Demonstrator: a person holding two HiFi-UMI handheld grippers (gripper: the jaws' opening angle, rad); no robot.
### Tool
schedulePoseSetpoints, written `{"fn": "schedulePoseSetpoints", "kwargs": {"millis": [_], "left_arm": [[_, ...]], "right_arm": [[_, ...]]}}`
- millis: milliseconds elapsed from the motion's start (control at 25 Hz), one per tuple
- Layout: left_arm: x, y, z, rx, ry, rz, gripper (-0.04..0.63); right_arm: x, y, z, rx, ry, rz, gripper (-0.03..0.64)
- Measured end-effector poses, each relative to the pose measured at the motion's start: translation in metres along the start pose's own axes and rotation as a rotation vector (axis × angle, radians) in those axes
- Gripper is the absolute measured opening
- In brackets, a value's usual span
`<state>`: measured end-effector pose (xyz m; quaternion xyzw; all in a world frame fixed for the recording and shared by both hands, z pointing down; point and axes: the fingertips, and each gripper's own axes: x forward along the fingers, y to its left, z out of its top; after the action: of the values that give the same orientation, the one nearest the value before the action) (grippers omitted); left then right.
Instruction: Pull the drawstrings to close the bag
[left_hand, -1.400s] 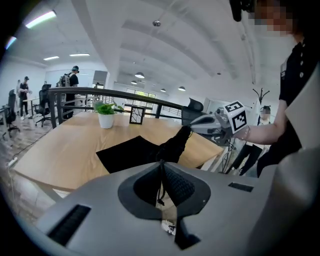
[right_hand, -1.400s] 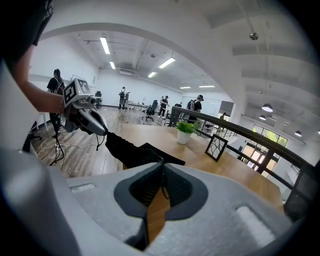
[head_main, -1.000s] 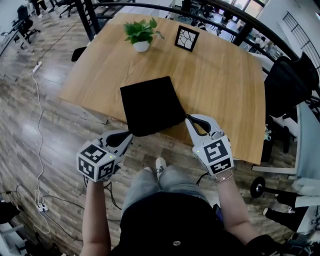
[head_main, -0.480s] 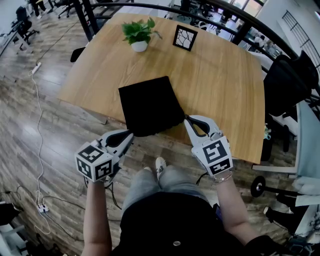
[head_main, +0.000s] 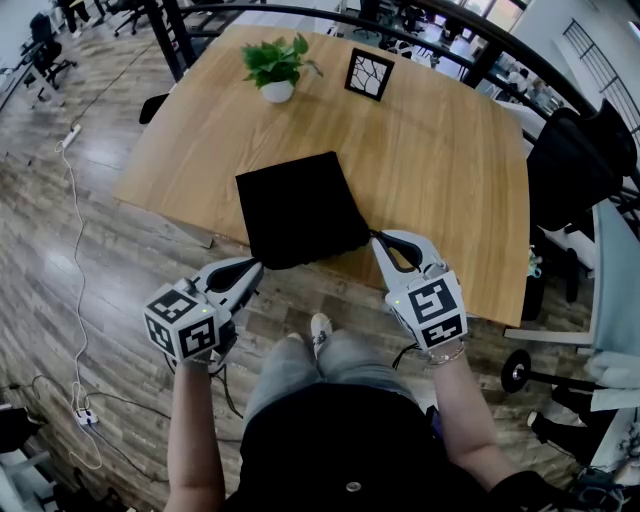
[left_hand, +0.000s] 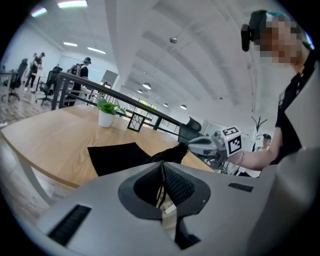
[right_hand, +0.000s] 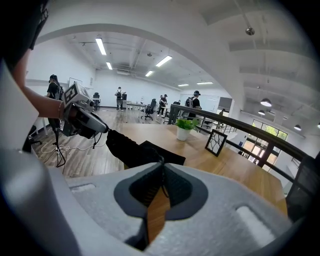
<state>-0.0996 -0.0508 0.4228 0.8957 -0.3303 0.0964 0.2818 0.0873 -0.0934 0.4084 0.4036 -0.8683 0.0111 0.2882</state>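
A flat black drawstring bag (head_main: 298, 208) lies on the wooden table (head_main: 440, 170), with its gathered mouth hanging over the near edge. My left gripper (head_main: 257, 267) is just off the bag's near left corner, shut on a thin drawstring (left_hand: 160, 188). My right gripper (head_main: 377, 238) is at the bag's near right corner, shut on the other drawstring (right_hand: 164, 189). In the left gripper view the bunched bag (left_hand: 167, 154) stretches from my left gripper (left_hand: 161, 165) across to my right gripper (left_hand: 192, 144). In the right gripper view the bag (right_hand: 131, 148) spans from my left gripper (right_hand: 103, 129) to my right gripper (right_hand: 162, 163).
A potted plant (head_main: 275, 67) and a small black picture frame (head_main: 371, 76) stand at the table's far side. A black chair (head_main: 578, 165) is to the right. A white cable (head_main: 76, 210) runs over the wood floor on the left. The person's legs are just below the table's edge.
My left gripper has drawn a little further left and towards the person. The bag has shifted slightly left with it. The right gripper has hardly moved.
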Motion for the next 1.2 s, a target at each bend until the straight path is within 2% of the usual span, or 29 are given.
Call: {"fn": "schedulePoseSetpoints", "kwargs": {"millis": [120, 320, 480, 640, 840, 1200], "left_arm": [[-0.005, 0.004, 0.009, -0.081, -0.052, -0.021, 0.015], [-0.013, 0.015, 0.023, -0.098, -0.101, 0.032, 0.014], [-0.019, 0.023, 0.034, -0.087, -0.152, 0.096, 0.014], [-0.026, 0.031, 0.043, -0.061, -0.169, 0.145, 0.014], [-0.034, 0.035, 0.051, -0.062, -0.202, 0.180, 0.014], [-0.041, 0.038, 0.058, -0.049, -0.240, 0.198, 0.014]], "right_arm": [[-0.001, -0.004, -0.001, 0.009, 0.006, -0.008, 0.012], [0.000, -0.006, 0.001, 0.018, 0.004, -0.011, 0.012], [-0.001, -0.008, 0.005, 0.038, -0.008, -0.036, 0.012], [-0.002, -0.018, 0.012, 0.078, -0.031, -0.072, 0.011], [-0.008, -0.026, 0.021, 0.104, -0.063, -0.093, 0.011], [-0.016, -0.035, 0.026, 0.135, -0.092, -0.117, 0.012]]}}
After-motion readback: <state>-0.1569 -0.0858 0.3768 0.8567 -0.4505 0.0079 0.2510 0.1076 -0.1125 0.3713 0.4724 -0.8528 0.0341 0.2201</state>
